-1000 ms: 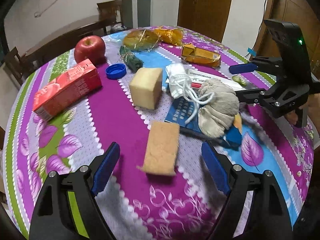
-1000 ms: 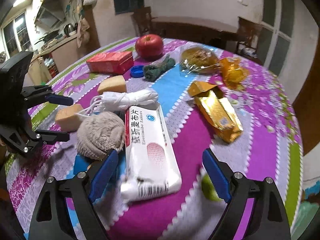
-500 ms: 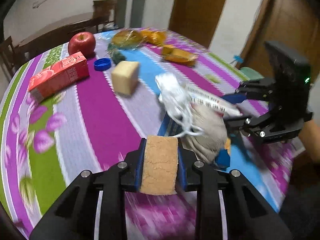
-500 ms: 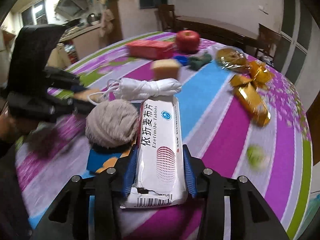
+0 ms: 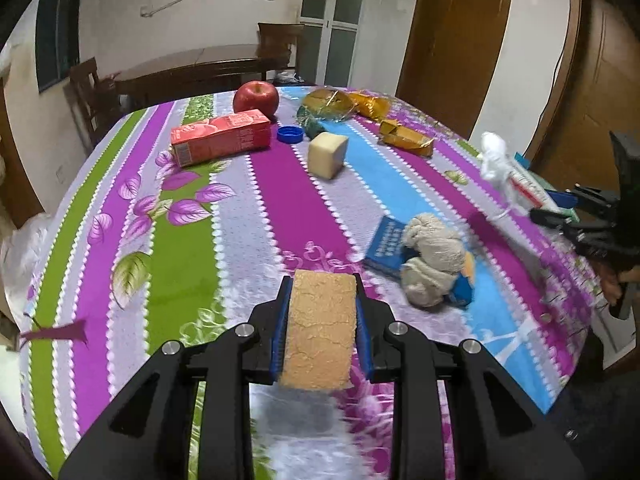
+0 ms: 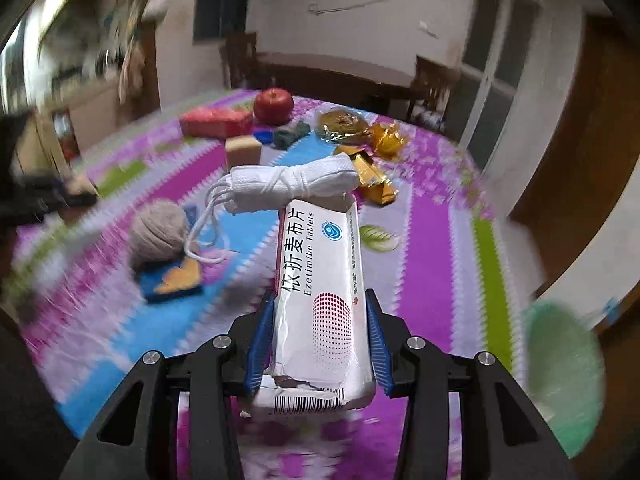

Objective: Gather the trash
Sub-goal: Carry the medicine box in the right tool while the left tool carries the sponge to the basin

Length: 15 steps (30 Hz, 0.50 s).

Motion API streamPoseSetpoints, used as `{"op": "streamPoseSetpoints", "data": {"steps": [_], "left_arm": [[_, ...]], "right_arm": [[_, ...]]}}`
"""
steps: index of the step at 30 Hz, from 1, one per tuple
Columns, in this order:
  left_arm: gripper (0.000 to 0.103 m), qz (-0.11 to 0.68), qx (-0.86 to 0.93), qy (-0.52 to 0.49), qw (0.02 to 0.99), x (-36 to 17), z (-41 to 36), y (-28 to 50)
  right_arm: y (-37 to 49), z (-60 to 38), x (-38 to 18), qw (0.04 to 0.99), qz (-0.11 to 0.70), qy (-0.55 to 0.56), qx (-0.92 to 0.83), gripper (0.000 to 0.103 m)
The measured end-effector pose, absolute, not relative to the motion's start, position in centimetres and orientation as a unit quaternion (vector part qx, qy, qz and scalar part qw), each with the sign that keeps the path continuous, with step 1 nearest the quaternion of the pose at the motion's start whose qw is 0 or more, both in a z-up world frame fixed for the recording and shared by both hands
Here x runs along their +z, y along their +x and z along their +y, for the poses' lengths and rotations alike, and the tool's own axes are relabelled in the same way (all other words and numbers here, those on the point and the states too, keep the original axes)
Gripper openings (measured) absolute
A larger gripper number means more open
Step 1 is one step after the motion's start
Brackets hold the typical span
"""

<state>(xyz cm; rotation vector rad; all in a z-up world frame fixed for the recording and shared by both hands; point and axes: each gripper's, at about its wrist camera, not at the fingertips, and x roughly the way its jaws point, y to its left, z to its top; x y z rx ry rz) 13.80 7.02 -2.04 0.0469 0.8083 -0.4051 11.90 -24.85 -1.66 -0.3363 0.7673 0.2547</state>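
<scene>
Left wrist: left gripper [image 5: 322,322] clamps sponge [image 5: 320,332].

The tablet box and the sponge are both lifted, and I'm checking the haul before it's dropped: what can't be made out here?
- Green round thing, right wrist view: blurred, partly behind the right gripper; a bin or not, unclear.
- White bundle on the tablet box: caught or just resting, unclear.
- Sponge, left wrist view: sides covered by the left gripper.
- Blue booklet: print too small, half under the grey cloth.
</scene>
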Motion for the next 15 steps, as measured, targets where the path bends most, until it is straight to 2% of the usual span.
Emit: {"op": "streamPoseSetpoints", "data": {"steps": [3, 5, 8, 9, 10, 15], "left_arm": [[0.027, 0.38, -0.192, 0.034, 0.904, -1.3, 6.1, 13.1], [0.027, 0.375, -0.192, 0.037, 0.906, -0.9, 5.8, 12.5], [0.027, 0.365, -0.189, 0.035, 0.911, -0.3, 5.8, 11.7], [0.027, 0.364, -0.189, 0.031, 0.911, -0.2, 6.0, 11.6], [0.027, 0.365, -0.187, 0.029, 0.911, -0.2, 6.2, 11.6], [0.027, 0.37, -0.178, 0.012, 0.912, -0.6, 6.8, 11.8]], "right_arm": [[11.4, -23.2, -0.8, 0.901, 0.342, -0.247, 0.103, 0.044], [11.2, -20.9, -1.9, 0.872, 0.296, -0.388, 0.03, 0.044], [10.8, -20.7, -1.1, 0.877, 0.261, -0.402, 0.017, 0.044], [10.2, -19.5, -3.0, 0.838, 0.224, -0.497, -0.019, 0.044], [9.5, -18.8, -4.2, 0.815, 0.214, -0.539, -0.003, 0.044], [10.0, -21.6, -1.4, 0.873, 0.246, -0.422, -0.002, 0.044]]}}
